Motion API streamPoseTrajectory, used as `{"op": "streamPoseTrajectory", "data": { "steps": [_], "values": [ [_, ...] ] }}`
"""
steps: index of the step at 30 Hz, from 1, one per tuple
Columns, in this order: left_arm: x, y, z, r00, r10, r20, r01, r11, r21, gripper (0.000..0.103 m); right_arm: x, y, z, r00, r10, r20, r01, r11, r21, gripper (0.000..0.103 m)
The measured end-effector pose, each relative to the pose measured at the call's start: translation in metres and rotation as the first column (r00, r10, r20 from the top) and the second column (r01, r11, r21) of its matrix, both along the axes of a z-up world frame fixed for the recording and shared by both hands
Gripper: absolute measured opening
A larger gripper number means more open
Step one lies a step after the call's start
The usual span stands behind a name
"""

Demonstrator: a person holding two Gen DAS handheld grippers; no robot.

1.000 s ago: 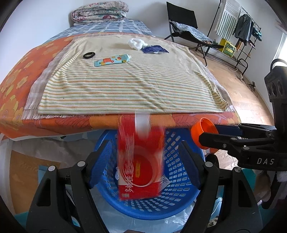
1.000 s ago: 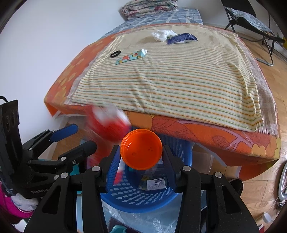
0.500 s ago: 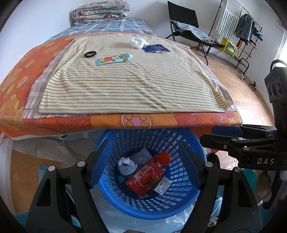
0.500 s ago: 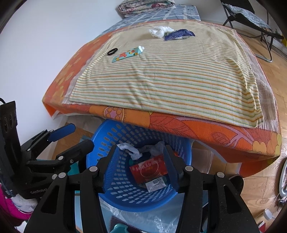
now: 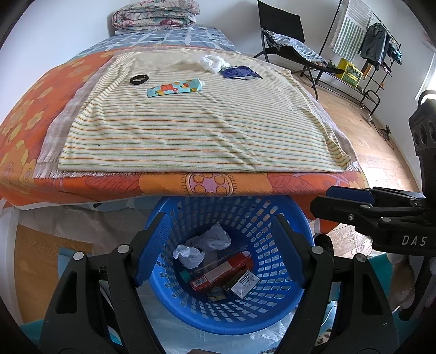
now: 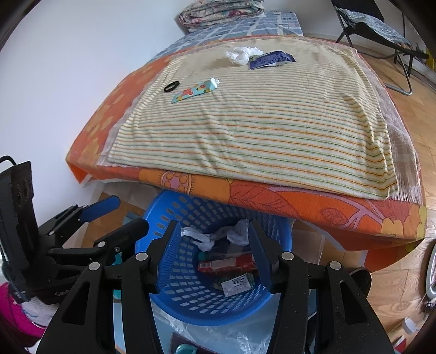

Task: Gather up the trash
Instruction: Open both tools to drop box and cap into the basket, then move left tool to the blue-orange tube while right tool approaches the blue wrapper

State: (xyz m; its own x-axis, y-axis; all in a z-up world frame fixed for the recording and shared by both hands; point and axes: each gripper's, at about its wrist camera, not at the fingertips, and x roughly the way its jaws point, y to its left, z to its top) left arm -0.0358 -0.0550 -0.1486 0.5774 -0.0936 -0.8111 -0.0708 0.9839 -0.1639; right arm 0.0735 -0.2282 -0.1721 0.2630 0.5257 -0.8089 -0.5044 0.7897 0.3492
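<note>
A blue plastic basket (image 5: 275, 313) (image 6: 174, 215) stands on the floor at the foot of the bed. In it lie a red carton (image 5: 220, 272) (image 6: 227, 264), crumpled white wrappers (image 5: 190, 253) and a small printed packet (image 5: 244, 281). My left gripper (image 5: 219, 252) hangs open and empty over the basket. My right gripper (image 6: 214, 252) is open and empty over it too. On the striped blanket (image 5: 190, 128) lie a colourful tube (image 5: 174, 87) (image 6: 195, 90), a black ring (image 5: 139, 79), a white crumpled tissue (image 5: 212, 63) and a dark blue wrapper (image 5: 237, 72) (image 6: 269, 59).
The bed's orange flowered edge (image 5: 207, 183) overhangs the basket's far rim. A folded quilt (image 5: 155, 13) lies at the bed's head. A black chair (image 5: 288, 40) and a clothes rack (image 5: 362, 40) stand on the wooden floor at the right. Plastic sheeting (image 5: 174, 337) lies under the basket.
The red carton dropped from my left gripper and the orange lid from my right gripper into the basket. Both grippers now hang open and empty, shifted slightly.
</note>
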Motion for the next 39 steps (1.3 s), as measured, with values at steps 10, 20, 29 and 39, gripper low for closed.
{"op": "streamPoseTrajectory", "data": {
  "steps": [10,20,29,39],
  "values": [
    [0.016,0.006,0.008,1.000,-0.004,-0.013,0.004,1.000,-0.018,0.079,0.007,-0.004,0.009,0.999,-0.036,0.009,0.035,0.999,0.027,0.060],
    [0.061,0.027,0.045,0.999,-0.041,0.012,0.041,0.999,-0.022,0.079,0.034,-0.005,0.024,0.998,-0.066,0.002,0.066,0.996,0.061,0.061],
    [0.123,0.061,0.070,0.995,-0.060,0.074,0.062,0.998,-0.023,0.079,0.085,-0.008,0.036,0.991,-0.132,-0.022,0.133,0.987,0.087,0.061],
    [0.200,0.096,0.048,0.999,-0.050,0.012,0.051,0.995,-0.080,0.079,0.164,-0.012,0.038,0.973,-0.223,-0.054,0.228,0.966,0.124,0.061]
  ]
}}
